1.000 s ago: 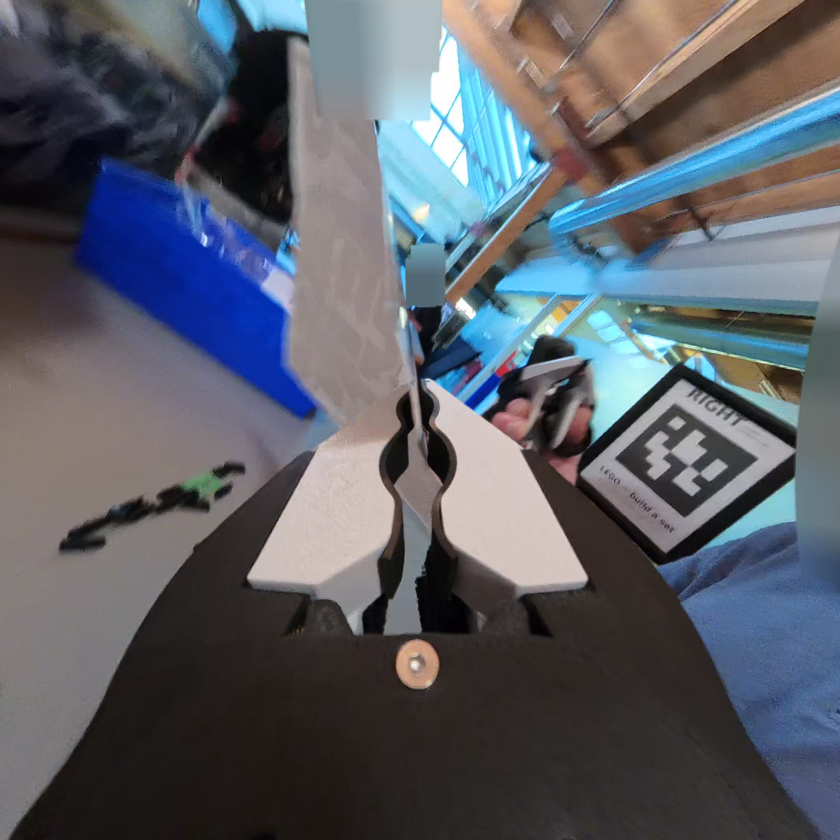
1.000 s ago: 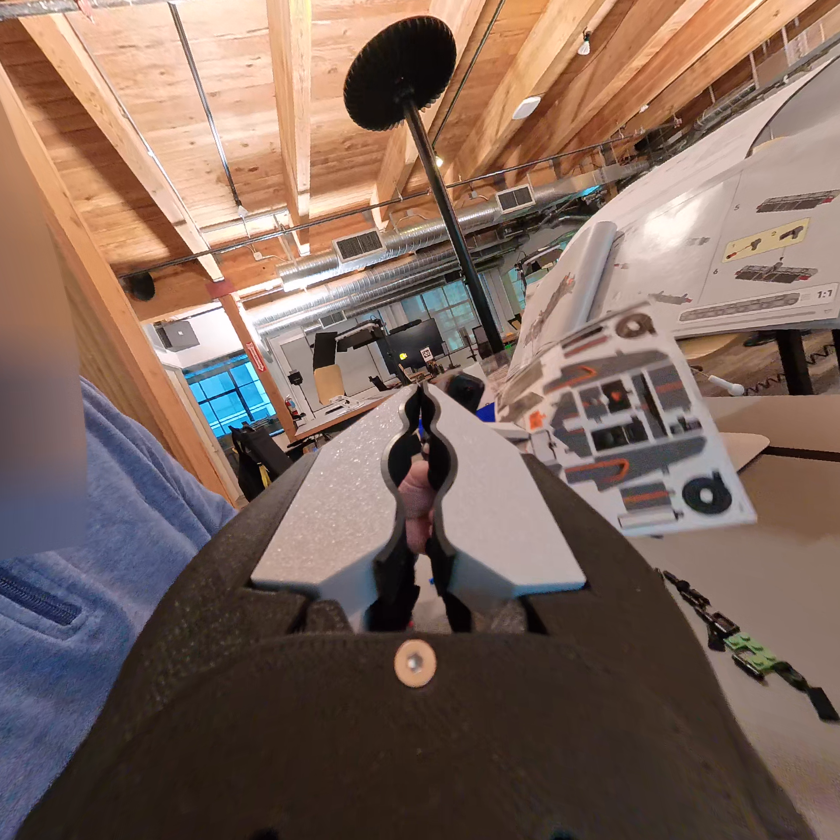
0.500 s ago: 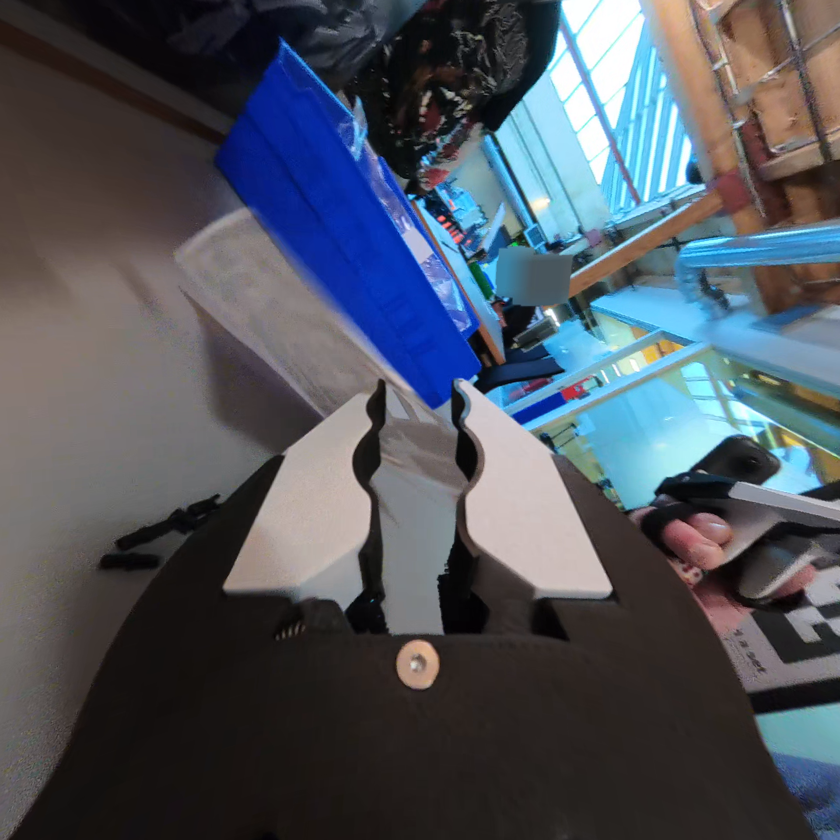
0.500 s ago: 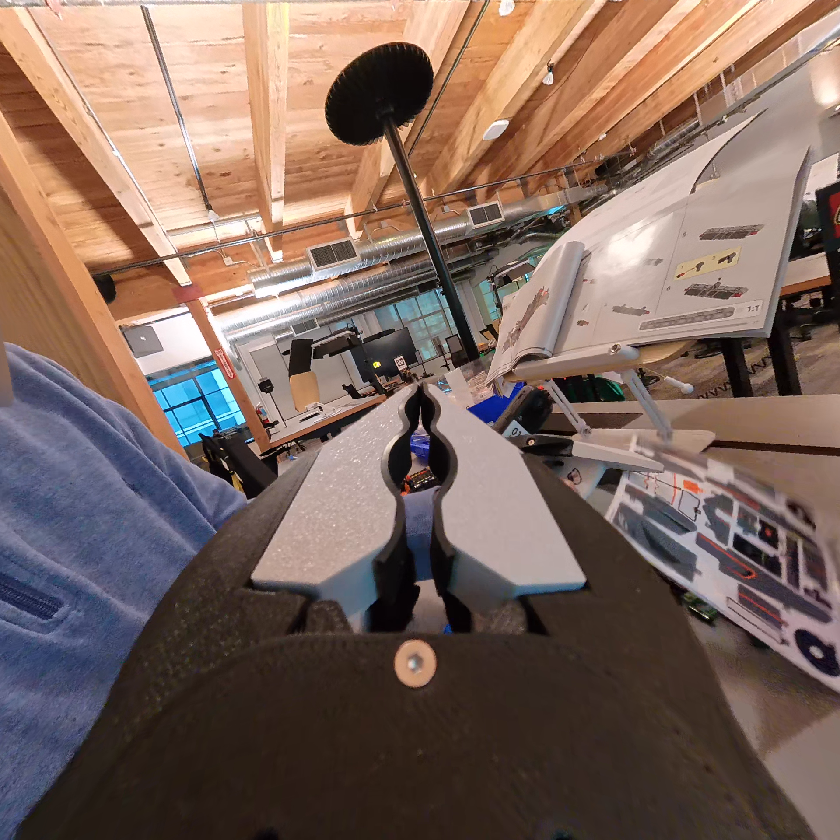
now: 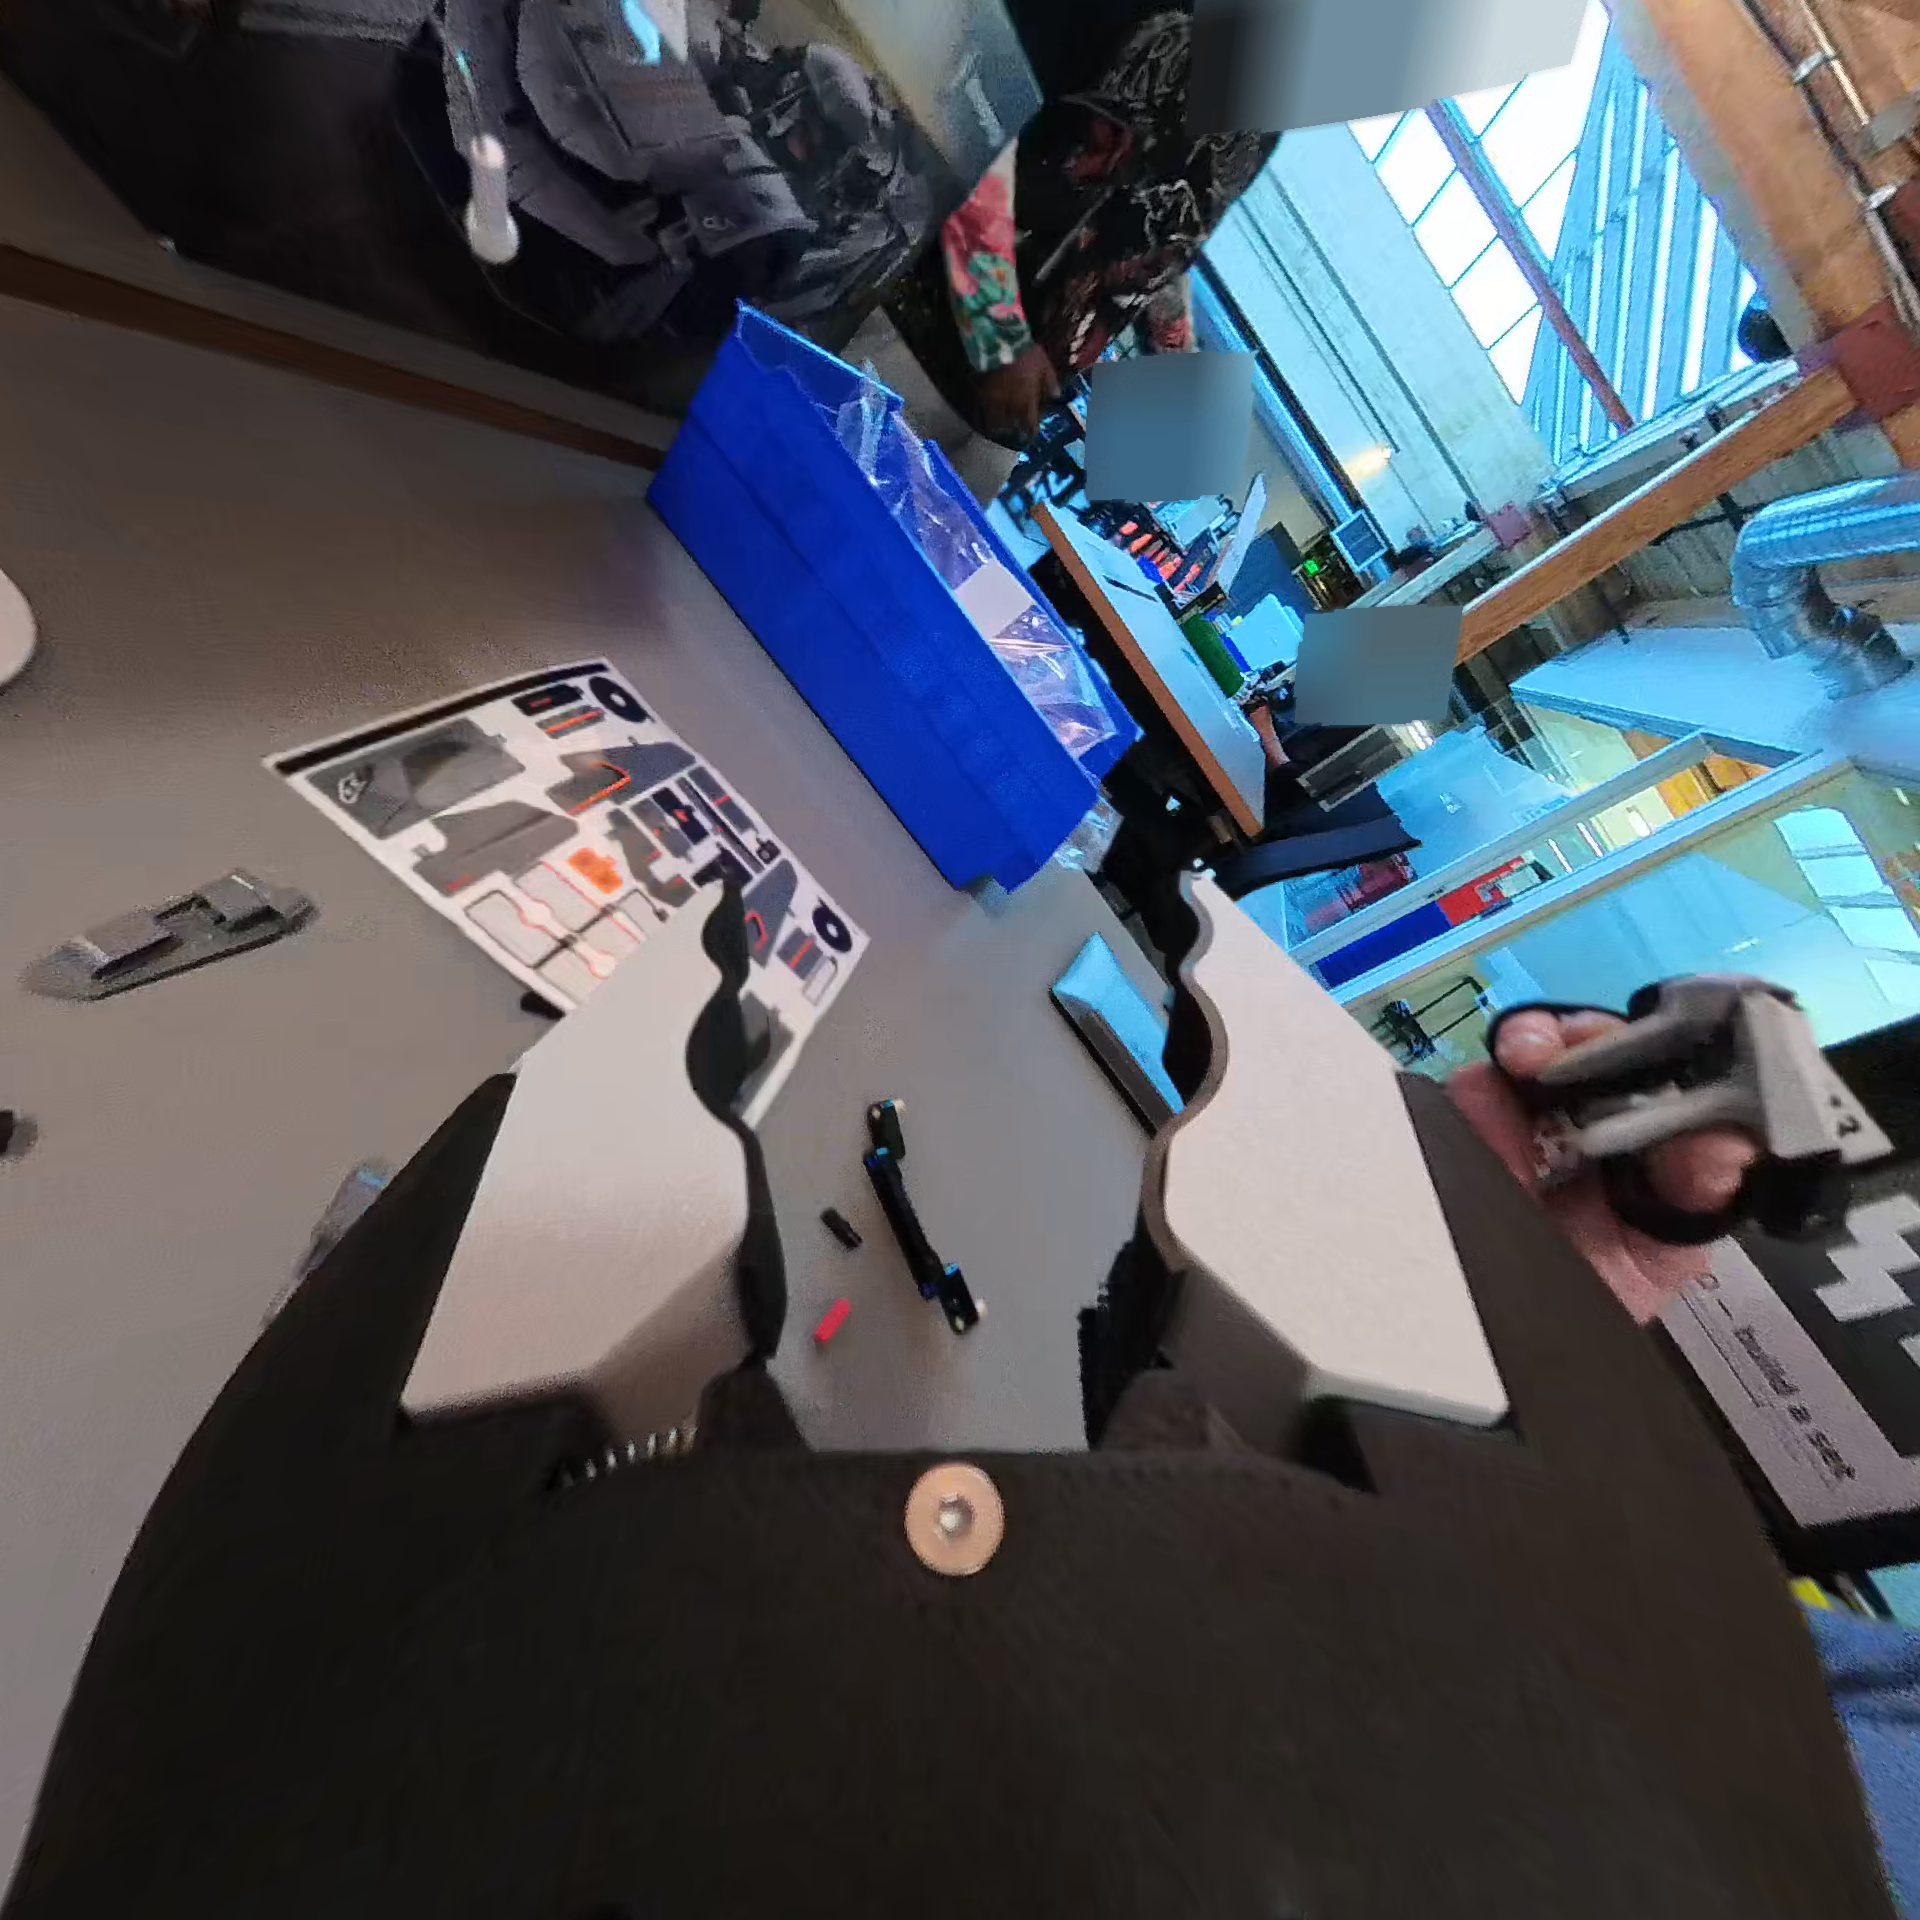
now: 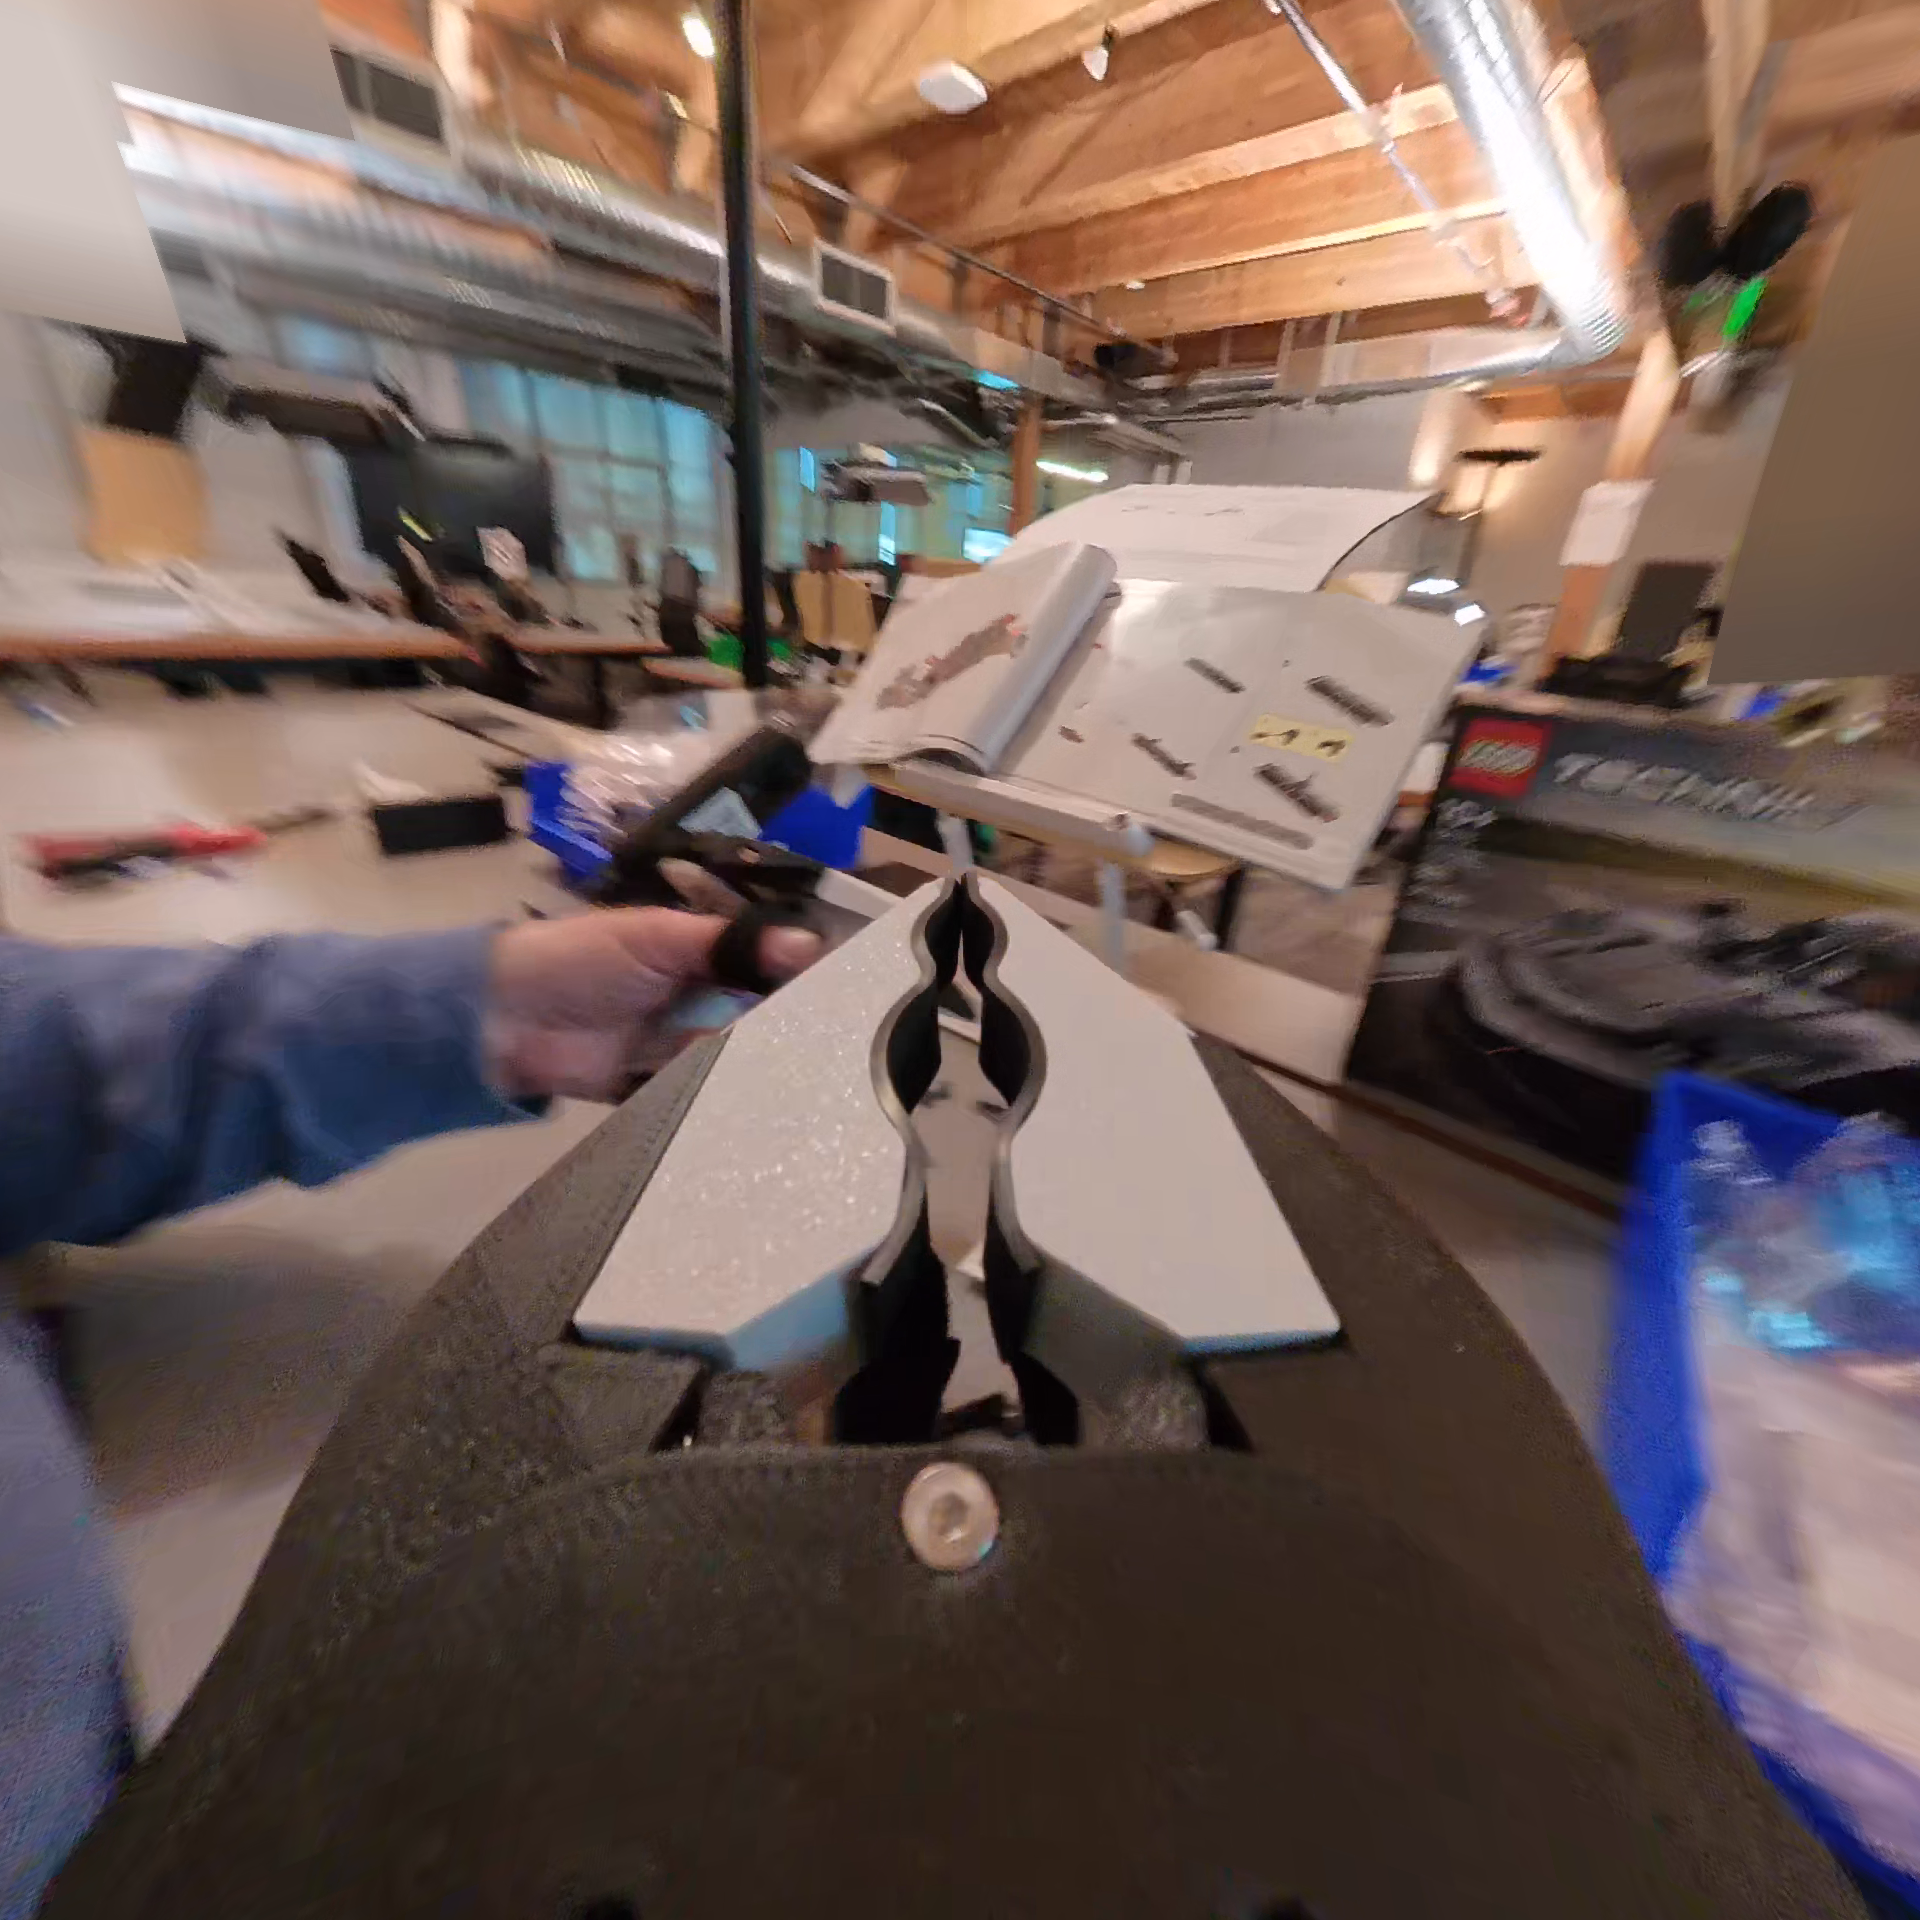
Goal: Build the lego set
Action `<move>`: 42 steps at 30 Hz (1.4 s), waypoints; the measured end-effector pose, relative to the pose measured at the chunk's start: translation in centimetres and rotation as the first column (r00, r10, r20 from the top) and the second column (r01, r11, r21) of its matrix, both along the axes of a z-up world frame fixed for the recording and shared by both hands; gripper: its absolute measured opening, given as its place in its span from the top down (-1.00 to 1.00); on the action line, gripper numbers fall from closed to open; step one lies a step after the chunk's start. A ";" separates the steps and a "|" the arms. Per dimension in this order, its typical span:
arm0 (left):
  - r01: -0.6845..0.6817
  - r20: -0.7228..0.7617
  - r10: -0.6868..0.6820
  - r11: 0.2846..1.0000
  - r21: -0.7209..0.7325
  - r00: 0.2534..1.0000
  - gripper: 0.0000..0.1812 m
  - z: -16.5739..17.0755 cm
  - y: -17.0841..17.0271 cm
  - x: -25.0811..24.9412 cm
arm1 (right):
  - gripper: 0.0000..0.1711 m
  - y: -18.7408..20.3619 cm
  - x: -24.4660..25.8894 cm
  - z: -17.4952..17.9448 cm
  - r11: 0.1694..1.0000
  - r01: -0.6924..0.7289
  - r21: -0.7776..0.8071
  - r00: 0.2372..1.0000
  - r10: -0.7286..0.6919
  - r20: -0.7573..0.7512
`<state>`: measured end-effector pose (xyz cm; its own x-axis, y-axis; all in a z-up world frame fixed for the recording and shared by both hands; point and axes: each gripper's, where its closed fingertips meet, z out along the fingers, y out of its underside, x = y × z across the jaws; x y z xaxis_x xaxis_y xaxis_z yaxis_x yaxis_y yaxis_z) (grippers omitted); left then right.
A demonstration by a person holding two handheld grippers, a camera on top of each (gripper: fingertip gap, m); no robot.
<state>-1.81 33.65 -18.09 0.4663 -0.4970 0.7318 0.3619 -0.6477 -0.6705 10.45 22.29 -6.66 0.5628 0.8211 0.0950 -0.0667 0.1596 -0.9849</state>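
My left gripper [image 5: 956, 904] is wide open and empty above the grey table [image 5: 312, 582]. A sticker sheet [image 5: 561, 831] lies flat on the table just beyond its left finger. Between the fingers lie a black Lego beam with blue pins [image 5: 920, 1216], a small black piece [image 5: 840, 1226] and a small red piece [image 5: 831, 1320]. A grey Lego part [image 5: 166, 935] lies at the far left. My right gripper [image 6: 956, 894] is shut with nothing seen between its jaws. It points at the instruction booklet [image 6: 1195, 707] on its stand.
A blue bin [image 5: 883, 675] with clear bags stands behind the sheet, and shows at the right in the right wrist view [image 6: 1714, 1299]. The Lego box [image 6: 1610, 883] stands at the right. A hand [image 6: 623, 997] holds the left gripper. People stand beyond the table.
My left gripper has let go of the sticker sheet and opened wide; the sheet now lies on the table. The right gripper has swung down from the ceiling toward the booklet, still shut.
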 end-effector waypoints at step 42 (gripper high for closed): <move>0.387 0.411 -0.421 0.907 0.169 0.808 0.90 10.6 -15.3 2.6 | 1.00 -4.6 -10.6 -0.8 0.501 -0.149 0.852 0.601 -0.639 0.480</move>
